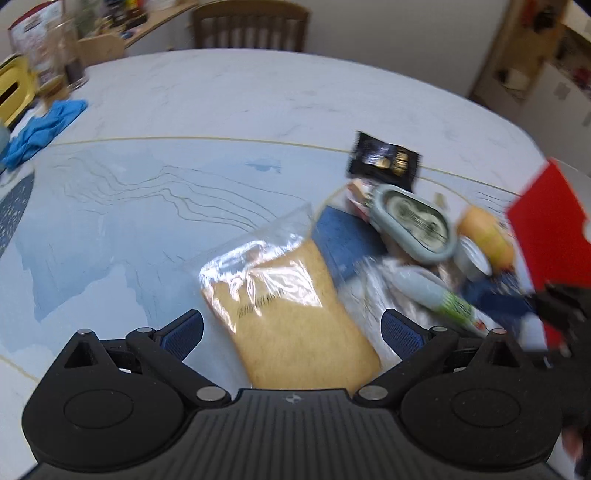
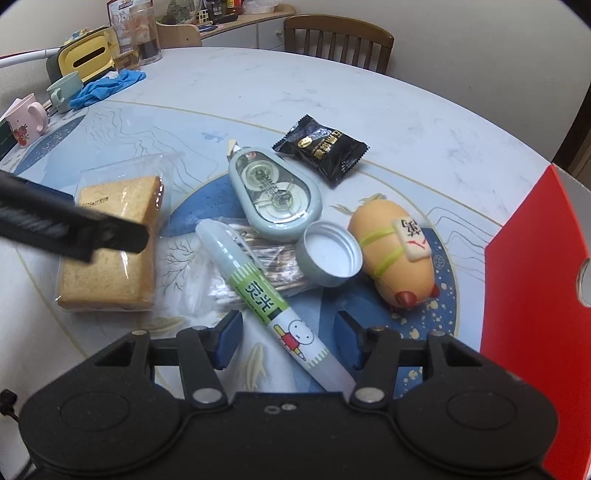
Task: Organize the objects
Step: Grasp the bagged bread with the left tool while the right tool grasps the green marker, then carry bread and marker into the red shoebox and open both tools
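Note:
My left gripper (image 1: 291, 334) is open, its fingers on either side of a bagged yellow sponge cake (image 1: 291, 314), which also shows in the right wrist view (image 2: 114, 243). My right gripper (image 2: 290, 341) is open around a white-and-green glue pen (image 2: 273, 306). Beyond it lie a grey-green correction tape case (image 2: 275, 194), a metal lid (image 2: 328, 258), an orange pig toy (image 2: 393, 251), a black snack packet (image 2: 321, 147) and a clear bag of sticks (image 2: 258, 266). The left gripper's dark body (image 2: 70, 225) crosses over the cake in the right wrist view.
A red box (image 2: 535, 280) stands at the right edge of the round marble table (image 2: 295, 85). At the far left are blue gloves (image 2: 107, 88), a yellow tissue box (image 2: 85, 61), mugs (image 2: 27, 118) and a glass jar (image 2: 146, 35). A wooden chair (image 2: 338, 35) stands behind.

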`<act>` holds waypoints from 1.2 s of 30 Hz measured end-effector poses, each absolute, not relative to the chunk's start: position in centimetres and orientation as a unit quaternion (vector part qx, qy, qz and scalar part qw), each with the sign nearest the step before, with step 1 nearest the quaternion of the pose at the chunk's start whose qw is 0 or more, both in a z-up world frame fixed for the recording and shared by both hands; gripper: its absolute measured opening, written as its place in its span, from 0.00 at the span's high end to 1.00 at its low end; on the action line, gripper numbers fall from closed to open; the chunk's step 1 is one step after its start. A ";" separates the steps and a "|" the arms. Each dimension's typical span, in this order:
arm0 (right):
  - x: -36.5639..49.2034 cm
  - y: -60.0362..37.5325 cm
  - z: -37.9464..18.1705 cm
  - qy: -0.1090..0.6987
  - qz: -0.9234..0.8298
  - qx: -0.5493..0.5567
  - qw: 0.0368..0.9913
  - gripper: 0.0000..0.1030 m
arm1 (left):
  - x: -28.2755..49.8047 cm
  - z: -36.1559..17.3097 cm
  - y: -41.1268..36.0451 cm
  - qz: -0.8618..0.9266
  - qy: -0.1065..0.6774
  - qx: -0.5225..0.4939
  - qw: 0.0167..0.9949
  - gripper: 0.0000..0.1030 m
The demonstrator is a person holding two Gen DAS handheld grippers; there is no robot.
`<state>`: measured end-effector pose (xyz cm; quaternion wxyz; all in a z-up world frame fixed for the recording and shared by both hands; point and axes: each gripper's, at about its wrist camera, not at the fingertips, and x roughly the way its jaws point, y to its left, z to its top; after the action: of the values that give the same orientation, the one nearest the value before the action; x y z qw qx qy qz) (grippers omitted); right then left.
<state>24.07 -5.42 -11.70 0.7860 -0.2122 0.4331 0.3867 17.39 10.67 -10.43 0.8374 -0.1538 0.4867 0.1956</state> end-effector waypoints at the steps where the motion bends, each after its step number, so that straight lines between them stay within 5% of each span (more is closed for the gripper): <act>1: 24.1 -5.5 -11.7 0.433 0.386 -0.211 0.787 0.47 | 17.9 -10.7 10.7 0.209 0.490 -0.151 0.833 0.00; 8: 24.1 -5.7 -11.9 0.437 0.383 -0.206 0.787 0.49 | 18.8 -12.4 10.9 0.240 0.503 -0.150 0.817 0.00; 17: 22.6 -5.7 -11.8 0.431 0.393 -0.218 0.782 0.70 | 18.0 -12.8 11.0 0.221 0.497 -0.153 0.825 0.00; 23: 21.8 -6.4 -11.6 0.440 0.394 -0.208 0.779 0.81 | 16.9 -12.3 11.3 0.200 0.485 -0.167 0.835 0.18; 36: 21.3 -10.7 -8.5 0.461 0.402 -0.096 0.786 0.84 | 14.0 -11.3 11.3 0.158 0.486 -0.206 0.835 0.24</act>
<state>21.29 -10.73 -8.54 0.7856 -0.0960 0.4606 0.4019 14.00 11.29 -11.35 0.8347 -0.2057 0.4859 0.1578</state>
